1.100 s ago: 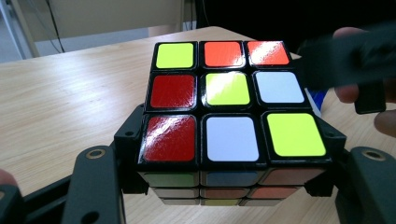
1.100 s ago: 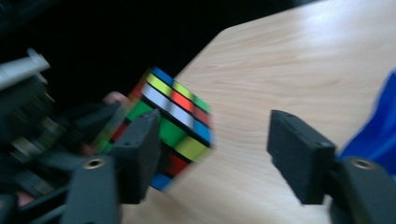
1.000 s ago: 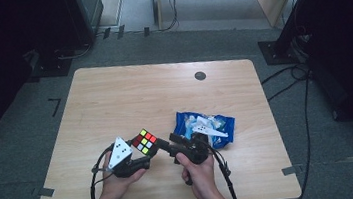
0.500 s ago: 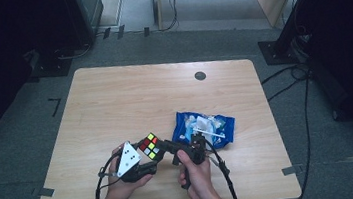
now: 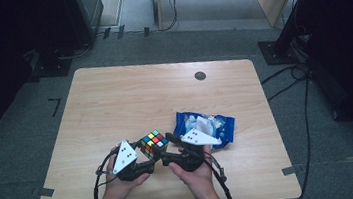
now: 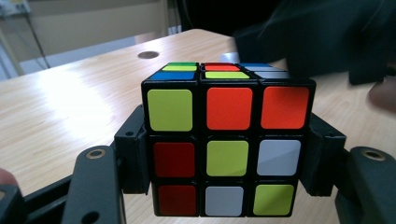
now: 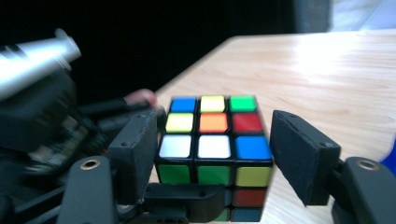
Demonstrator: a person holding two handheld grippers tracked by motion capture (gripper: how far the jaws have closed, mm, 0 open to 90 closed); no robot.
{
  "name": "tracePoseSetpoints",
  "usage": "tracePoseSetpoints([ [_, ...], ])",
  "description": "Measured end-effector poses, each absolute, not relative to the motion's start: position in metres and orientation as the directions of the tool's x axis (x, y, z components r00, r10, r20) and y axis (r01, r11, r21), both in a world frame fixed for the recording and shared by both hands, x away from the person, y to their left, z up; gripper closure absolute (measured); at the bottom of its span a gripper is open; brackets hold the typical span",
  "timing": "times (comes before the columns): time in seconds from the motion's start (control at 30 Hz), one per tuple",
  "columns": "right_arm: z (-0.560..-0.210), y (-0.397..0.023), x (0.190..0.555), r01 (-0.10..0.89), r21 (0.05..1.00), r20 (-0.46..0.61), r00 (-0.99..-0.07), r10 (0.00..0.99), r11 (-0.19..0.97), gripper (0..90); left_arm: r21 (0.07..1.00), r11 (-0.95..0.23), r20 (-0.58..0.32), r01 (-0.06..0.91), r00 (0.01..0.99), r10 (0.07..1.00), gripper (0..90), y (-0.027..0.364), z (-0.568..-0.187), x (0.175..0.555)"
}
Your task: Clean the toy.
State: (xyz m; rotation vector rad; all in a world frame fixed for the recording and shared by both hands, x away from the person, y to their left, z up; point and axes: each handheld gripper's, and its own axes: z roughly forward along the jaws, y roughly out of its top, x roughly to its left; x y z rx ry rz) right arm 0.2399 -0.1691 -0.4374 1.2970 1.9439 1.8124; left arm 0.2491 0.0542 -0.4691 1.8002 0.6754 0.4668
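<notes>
the rubik's cube [image 5: 154, 143] sits above the near edge of the wooden table [image 5: 129, 100], clamped at its lower layers between the jaws of the left gripper [image 5: 147, 159]. the right gripper [image 5: 166, 148] straddles the cube's top layer, its jaws having just been closing; a gap shows at one pad. a blue snack bag [image 5: 207, 127] lies just beside.

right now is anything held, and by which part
The left gripper clamps the cube by two opposite side faces, lower layers. The right gripper straddles its top, right pad clear.
</notes>
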Motion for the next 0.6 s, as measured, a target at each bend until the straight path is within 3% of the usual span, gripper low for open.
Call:
tracePoseSetpoints([
  [0.1, -0.43, -0.192, 0.246, 0.436, 0.885, 0.405, -0.543, 0.736, -0.165, 39.0, 0.946, -0.223, -0.026, 0.235, 0.742, 0.67, 34.1, 0.061, -0.469, 0.253],
  [0.2, -0.428, -0.218, 0.257, 0.43, 0.89, 0.345, -0.412, 0.843, -0.154, 45.8, 0.948, -0.204, -0.044, 0.244, 0.735, 0.676, 34.1, 0.065, -0.468, 0.256],
  [0.47, -0.473, -0.239, 0.285, 0.527, 0.848, 0.086, -0.229, 0.97, 0.049, 41.0, 0.943, -0.222, -0.036, 0.247, 0.74, 0.671, 34.1, 0.061, -0.47, 0.255],
  [0.6, -0.493, -0.244, 0.293, 0.592, 0.802, 0.074, -0.219, 0.973, 0.072, 60.1, 0.943, -0.221, -0.037, 0.248, 0.74, 0.672, 34.1, 0.062, -0.47, 0.255],
])
